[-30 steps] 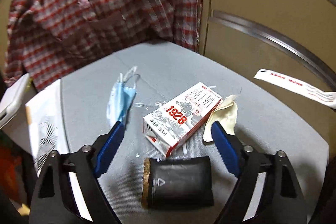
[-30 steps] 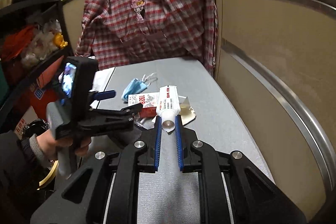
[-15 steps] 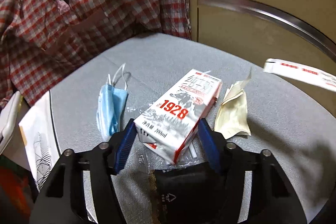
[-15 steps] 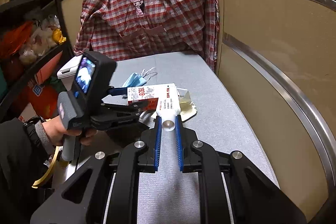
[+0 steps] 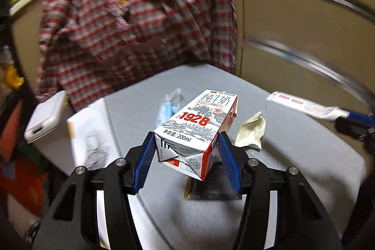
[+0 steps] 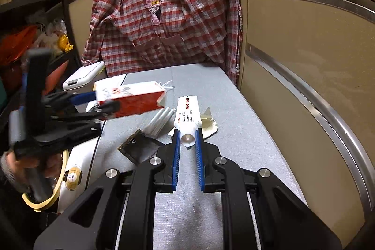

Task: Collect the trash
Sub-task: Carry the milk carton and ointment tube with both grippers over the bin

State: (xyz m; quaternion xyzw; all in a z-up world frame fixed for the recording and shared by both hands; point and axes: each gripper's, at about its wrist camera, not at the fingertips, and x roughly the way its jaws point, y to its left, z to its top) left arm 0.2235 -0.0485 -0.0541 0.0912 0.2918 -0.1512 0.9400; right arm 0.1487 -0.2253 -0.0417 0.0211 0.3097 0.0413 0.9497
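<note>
While the left tongs (image 5: 186, 151) close on the milk carton (image 5: 196, 125) above the table (image 5: 293, 156), the right tongs (image 6: 187, 139) pinch a white tube (image 6: 187, 114).

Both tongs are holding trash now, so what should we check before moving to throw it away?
1. Left tongs on the milk carton: ok, blue pads touch both sides, jaws closing.
2. Carton off the table: ok, it hangs in the air in the right wrist view.
3. Right tongs on the white tube: ok, pinched near its cap end.
4. Trash left behind: not ok, the black wrapper, cream wrapper and blue face mask lie on the table.
5. Is the white lidded bin open: cannot tell for sure; lid looks down.
</note>
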